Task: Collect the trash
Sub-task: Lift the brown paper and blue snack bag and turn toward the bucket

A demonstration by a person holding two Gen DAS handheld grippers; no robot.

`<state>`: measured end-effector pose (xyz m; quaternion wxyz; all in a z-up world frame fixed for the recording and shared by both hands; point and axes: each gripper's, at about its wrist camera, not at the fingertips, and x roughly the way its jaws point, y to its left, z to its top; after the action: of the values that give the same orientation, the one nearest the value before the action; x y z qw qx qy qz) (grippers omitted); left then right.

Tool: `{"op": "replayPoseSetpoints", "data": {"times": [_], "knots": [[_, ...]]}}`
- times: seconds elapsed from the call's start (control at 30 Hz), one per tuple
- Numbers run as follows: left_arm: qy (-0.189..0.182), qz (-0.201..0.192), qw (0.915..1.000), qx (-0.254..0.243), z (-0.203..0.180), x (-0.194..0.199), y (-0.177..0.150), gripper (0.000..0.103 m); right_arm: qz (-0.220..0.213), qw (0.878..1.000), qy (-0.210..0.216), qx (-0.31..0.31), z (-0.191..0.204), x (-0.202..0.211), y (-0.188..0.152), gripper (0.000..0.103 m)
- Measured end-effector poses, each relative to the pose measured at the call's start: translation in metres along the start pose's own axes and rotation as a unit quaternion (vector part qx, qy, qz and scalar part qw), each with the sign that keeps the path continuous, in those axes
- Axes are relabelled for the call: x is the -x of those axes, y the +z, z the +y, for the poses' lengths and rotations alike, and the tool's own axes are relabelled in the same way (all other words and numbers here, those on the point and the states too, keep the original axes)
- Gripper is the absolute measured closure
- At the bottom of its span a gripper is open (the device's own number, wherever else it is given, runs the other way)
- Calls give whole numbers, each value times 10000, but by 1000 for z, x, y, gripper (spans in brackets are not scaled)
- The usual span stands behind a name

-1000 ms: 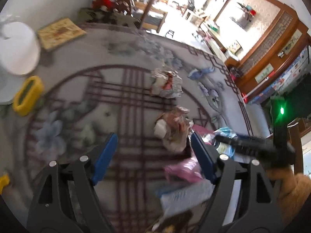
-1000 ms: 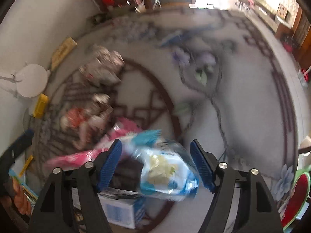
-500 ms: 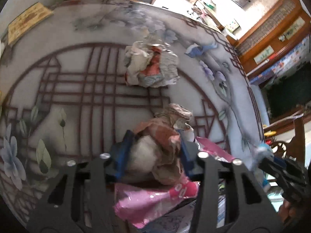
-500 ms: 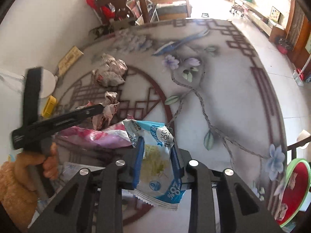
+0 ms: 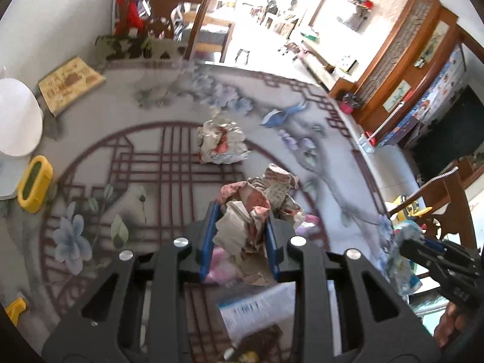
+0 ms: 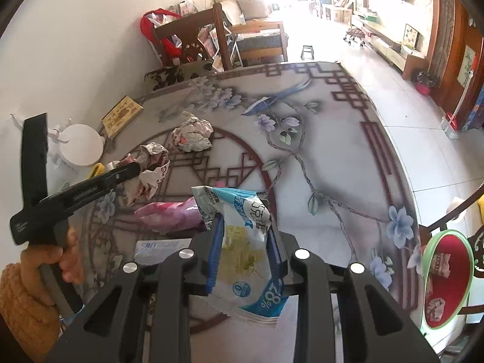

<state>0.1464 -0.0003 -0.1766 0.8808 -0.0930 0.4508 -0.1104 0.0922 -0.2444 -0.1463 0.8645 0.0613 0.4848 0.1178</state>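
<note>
1. Your left gripper [image 5: 240, 239] has just been closing, and its jaws are now clamped on the crumpled paper wad [image 5: 257, 208].
2. Your right gripper [image 6: 245, 249] has a tight hold on the blue-and-white snack wrapper [image 6: 242, 242].
3. Another crumpled paper ball [image 5: 222, 143] sits on the patterned table [image 5: 90, 139], with the pink bag [image 6: 172, 216] just beside your wrapper.

Crumpled paper wad [image 5: 254, 211]: matt, creased, rough, pinched between smooth blue plastic pads [image 5: 209, 236]. Second paper wad [image 5: 222, 142], farther off: same creased paper. Snack wrapper [image 6: 245, 242]: glossy plastic film, crinkled. Pink bag [image 6: 169, 216]: thin translucent plastic. Tablecloth [image 6: 332, 157]: smooth, slight sheen, printed. Gripper bodies matt black plastic with shiny metal bolts [image 6: 301, 254]. Sleeve [image 6: 21, 311]: fuzzy knit. Far chair [image 6: 193, 30]: polished dark wood.
</note>
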Motion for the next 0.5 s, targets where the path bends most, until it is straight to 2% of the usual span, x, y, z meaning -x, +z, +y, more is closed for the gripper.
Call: {"op": "replayPoseSetpoints", "data": {"times": [0.27,0.5], "knots": [[28,-300,9993,-243,-33,45,-24,75,-211,9998,-42,32,12,30,-18,75],[9,-214,9992,-328,-49,54,-46,75,-361,9993,-97,-32,11,54,-36,75]]}}
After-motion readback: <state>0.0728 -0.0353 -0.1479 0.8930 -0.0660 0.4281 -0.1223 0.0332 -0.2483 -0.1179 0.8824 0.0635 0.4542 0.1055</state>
